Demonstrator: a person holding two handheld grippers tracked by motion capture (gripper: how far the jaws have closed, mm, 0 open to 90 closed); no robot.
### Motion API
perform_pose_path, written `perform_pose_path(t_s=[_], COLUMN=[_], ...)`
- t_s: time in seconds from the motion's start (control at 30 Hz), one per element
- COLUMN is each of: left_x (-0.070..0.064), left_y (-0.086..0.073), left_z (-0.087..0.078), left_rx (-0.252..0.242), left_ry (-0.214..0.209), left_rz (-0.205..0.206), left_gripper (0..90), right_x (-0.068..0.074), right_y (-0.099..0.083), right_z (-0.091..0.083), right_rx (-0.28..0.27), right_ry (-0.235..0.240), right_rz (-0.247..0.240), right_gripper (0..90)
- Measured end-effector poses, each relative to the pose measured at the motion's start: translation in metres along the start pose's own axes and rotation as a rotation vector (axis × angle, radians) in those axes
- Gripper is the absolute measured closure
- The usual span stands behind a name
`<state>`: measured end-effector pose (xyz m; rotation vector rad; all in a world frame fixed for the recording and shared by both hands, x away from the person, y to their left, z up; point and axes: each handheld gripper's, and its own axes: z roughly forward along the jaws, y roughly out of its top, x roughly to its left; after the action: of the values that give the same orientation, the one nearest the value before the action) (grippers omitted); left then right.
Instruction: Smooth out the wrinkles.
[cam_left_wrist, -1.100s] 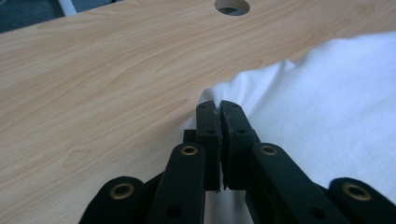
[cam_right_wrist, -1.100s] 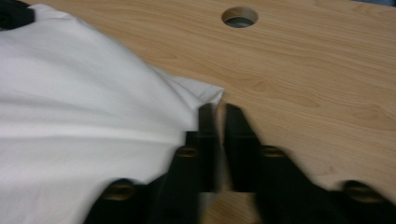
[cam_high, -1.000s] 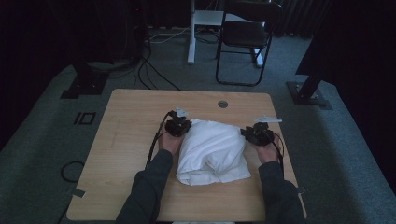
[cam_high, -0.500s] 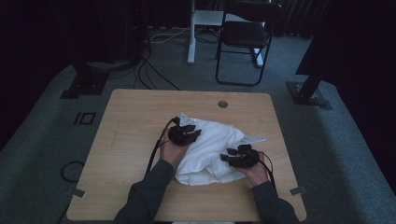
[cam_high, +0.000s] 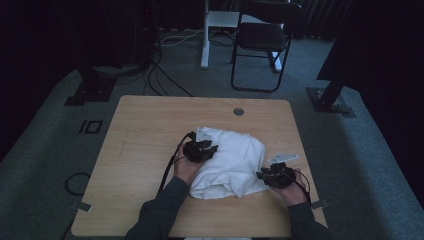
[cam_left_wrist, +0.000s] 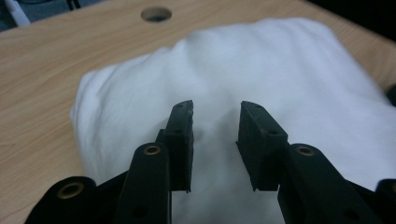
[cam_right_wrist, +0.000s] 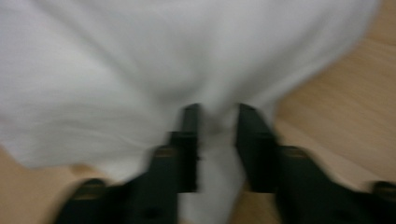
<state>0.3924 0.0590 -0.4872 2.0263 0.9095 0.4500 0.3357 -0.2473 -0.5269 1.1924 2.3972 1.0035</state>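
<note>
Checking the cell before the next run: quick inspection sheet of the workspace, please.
Surface: wooden table, round grommet hole near the far edge.
Job's things: white cloth, bunched in a loose fold at the table's middle.
Clutter: small white tag right of the cloth; tape bits at the near table corners.
Grippers: left gripper over the cloth's left side, jaws apart, nothing between them; right gripper at the cloth's near right corner, cloth between the jaws, picture blurred.
Cables: black cable trails from the left gripper; more cables on the floor beyond.
Surroundings: grey carpet, black chair, dark stands.
</note>
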Motion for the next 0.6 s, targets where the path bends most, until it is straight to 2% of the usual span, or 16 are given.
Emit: perform_pose_path(t_s=[0.03,0.07,0.13,0.23,0.27,0.3,0.33,0.37,0.43,0.53,0.6], left_x=[-0.002,-0.005,-0.011,-0.023,-0.023,-0.031,-0.033,-0.032,-0.024,-0.006,0.008], left_y=[0.002,0.003,0.004,0.000,0.000,-0.008,-0.012,-0.016,-0.021,-0.022,-0.022], left_z=[-0.006,-0.010,-0.016,-0.019,-0.019,-0.014,-0.011,-0.007,-0.004,-0.004,-0.003], left_rx=[-0.017,-0.025,-0.042,-0.028,-0.028,0.006,0.023,0.035,0.037,0.043,0.056], left_ry=[-0.001,-0.002,-0.018,-0.040,-0.040,-0.047,-0.030,-0.021,-0.005,0.055,0.101], left_rz=[0.003,0.007,0.016,0.038,0.038,0.073,0.095,0.096,0.065,0.047,0.046], left_gripper=[65.9,65.7,65.6,65.3,65.3,65.3,64.3,64.1,64.2,64.1,64.4], right_x=[-0.002,-0.003,0.000,0.007,0.007,0.009,0.011,0.012,0.013,0.017,0.021], right_y=[0.000,0.001,0.005,0.011,0.011,0.014,0.018,0.019,0.024,0.037,0.050], right_z=[-0.001,-0.003,-0.003,0.007,0.007,0.016,0.035,0.044,0.059,0.074,0.086], right_rx=[-0.024,-0.071,-0.117,-0.098,-0.098,-0.078,-0.045,-0.034,-0.029,-0.056,-0.061], right_ry=[0.009,0.019,0.022,0.034,0.034,0.030,0.047,0.057,0.068,0.079,0.079], right_rz=[0.023,0.052,0.046,0.030,0.030,0.021,0.022,0.029,0.045,0.066,0.058], right_gripper=[60.4,56.4,50.2,49.5,49.5,49.6,50.5,50.6,51.0,51.3,51.1])
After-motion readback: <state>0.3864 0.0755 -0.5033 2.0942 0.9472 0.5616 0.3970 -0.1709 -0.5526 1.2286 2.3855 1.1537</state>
